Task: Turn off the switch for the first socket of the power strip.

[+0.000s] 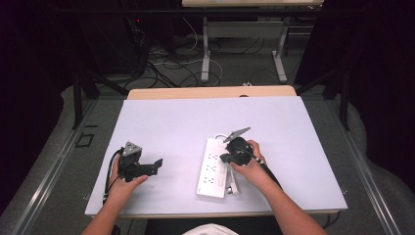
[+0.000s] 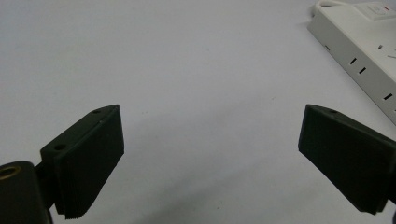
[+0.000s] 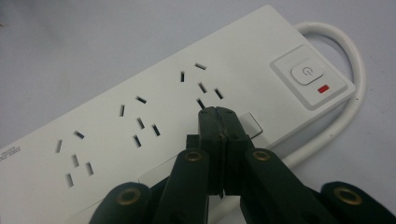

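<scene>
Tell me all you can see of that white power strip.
The power strip is a long, flat white bar, plastic by its look, lying face up on the white table right of centre. Its top carries rows of socket slots and, at the far end, a square power button with a small red mark. A thick white cord loops from that end. The right gripper hovers over it with jaws closed; contact is unclear.

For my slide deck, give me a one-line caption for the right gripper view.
Closed right tool poised over a white power strip, near its power button and looped cable.
</scene>
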{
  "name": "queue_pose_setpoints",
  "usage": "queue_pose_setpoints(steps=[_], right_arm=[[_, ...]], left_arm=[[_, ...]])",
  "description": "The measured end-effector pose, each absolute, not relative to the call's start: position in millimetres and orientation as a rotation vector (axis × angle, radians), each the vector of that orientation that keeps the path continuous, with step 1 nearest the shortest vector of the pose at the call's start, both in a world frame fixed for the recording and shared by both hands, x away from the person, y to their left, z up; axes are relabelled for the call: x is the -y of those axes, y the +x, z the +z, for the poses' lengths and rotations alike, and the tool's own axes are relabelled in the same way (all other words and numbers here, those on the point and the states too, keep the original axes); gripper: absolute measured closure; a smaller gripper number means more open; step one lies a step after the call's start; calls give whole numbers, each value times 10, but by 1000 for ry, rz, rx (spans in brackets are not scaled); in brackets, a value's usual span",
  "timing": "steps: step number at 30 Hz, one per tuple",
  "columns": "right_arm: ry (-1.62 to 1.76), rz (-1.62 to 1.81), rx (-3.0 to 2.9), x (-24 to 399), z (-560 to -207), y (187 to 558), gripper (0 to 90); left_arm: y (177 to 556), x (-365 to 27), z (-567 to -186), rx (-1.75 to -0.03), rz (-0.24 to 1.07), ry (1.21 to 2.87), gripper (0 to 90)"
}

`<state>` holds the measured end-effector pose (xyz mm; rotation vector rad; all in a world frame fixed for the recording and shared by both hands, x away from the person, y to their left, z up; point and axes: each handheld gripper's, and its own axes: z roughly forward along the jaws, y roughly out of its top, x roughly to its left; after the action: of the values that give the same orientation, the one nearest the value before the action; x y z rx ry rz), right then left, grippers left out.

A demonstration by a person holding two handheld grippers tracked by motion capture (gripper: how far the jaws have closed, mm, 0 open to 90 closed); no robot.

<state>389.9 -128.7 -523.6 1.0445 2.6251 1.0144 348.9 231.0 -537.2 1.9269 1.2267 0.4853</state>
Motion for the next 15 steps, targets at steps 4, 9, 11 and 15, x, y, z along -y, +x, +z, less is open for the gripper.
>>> queue_pose_setpoints(steps=[4,9,11,15], right_arm=[[1062,1001,-2644,1291,-5202,3889,900],[1068,1004,-2643,1296,-5158,3886,900],[1069,1029,-2624,1293,-5152,3882,900],[1048,1020,-2653,1311,-5111,3874,900]], left_arm=[[3492,-2314,-5371,-1220,490,1934,69],[3488,-2310,-5370,-1227,483,1927,70],[3488,-2316,-5366,-1226,475,1934,70],[3488,-2317,-5364,-1226,474,1938,70]])
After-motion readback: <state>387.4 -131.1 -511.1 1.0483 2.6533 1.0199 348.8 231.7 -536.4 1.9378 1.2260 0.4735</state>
